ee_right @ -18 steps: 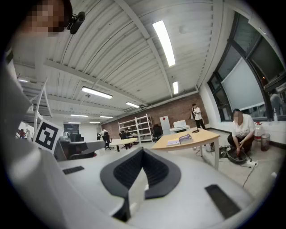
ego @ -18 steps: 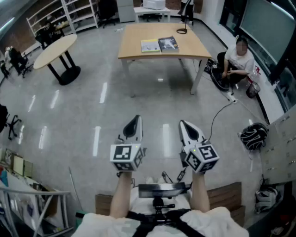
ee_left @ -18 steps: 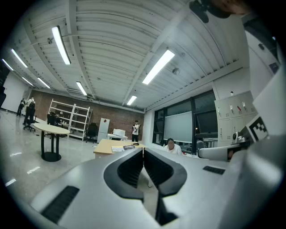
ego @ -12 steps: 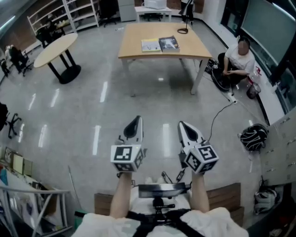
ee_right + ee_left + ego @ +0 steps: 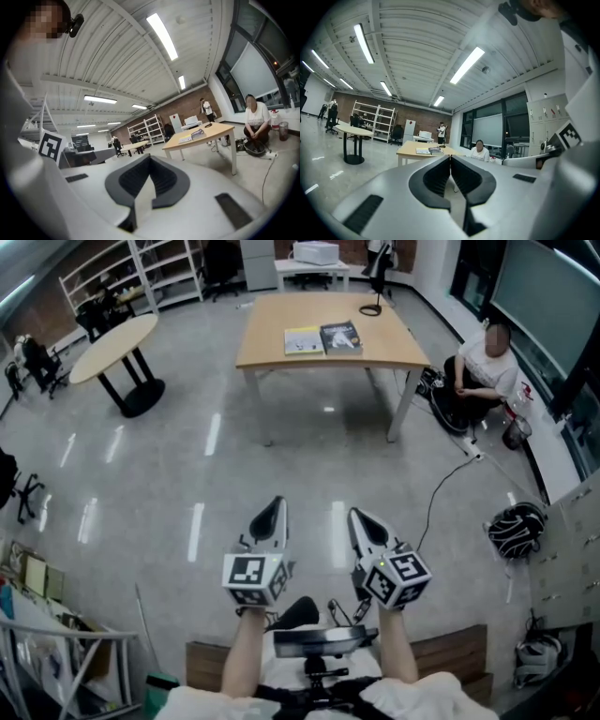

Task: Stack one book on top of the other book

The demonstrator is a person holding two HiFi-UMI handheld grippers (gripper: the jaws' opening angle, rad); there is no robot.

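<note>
My left claw (image 5: 273, 507) and right claw (image 5: 361, 518) are both pinched together, holding nothing. Well off at 12 o'clock stands the counter (image 5: 281, 315), where the pale book (image 5: 304, 339) lies flat with the dark book (image 5: 340, 336) just at its 3 o'clock, not yet stacked.
</note>
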